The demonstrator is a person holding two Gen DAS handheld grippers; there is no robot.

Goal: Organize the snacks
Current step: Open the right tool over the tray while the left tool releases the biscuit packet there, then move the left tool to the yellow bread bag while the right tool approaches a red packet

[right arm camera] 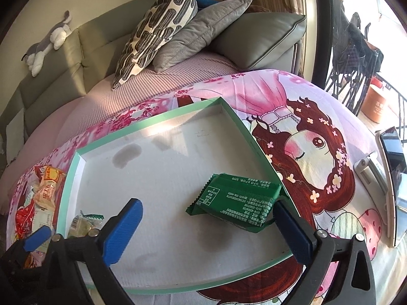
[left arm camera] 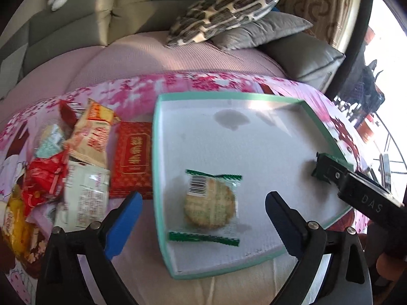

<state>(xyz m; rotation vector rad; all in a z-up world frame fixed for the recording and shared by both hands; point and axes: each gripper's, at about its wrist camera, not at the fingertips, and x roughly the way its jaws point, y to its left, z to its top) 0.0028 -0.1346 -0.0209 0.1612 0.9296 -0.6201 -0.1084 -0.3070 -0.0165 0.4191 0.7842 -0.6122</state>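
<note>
Both tongs [left arm camera: 203, 216] [right arm camera: 208, 218] released – cracker packet [left arm camera: 209, 204] mid-tray, green packet [right arm camera: 237, 200] against tray rim [right arm camera: 244, 132].

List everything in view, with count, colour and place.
tray: one, white with mint-green rim, on the cartoon-print cloth
round cracker pack: one, clear with green ends, in the tray's left part
green snack packet: one, dark green, in the tray against its right wall
loose snack packs: a pile, red, orange, white, yellow, left of the tray
cushions: three, one patterned, two grey, on the sofa
plush toy: one, grey and white, on the sofa back
left hand-held gripper: blue pads, open above the cracker pack
right hand-held gripper: blue pads, open around the green packet
</note>
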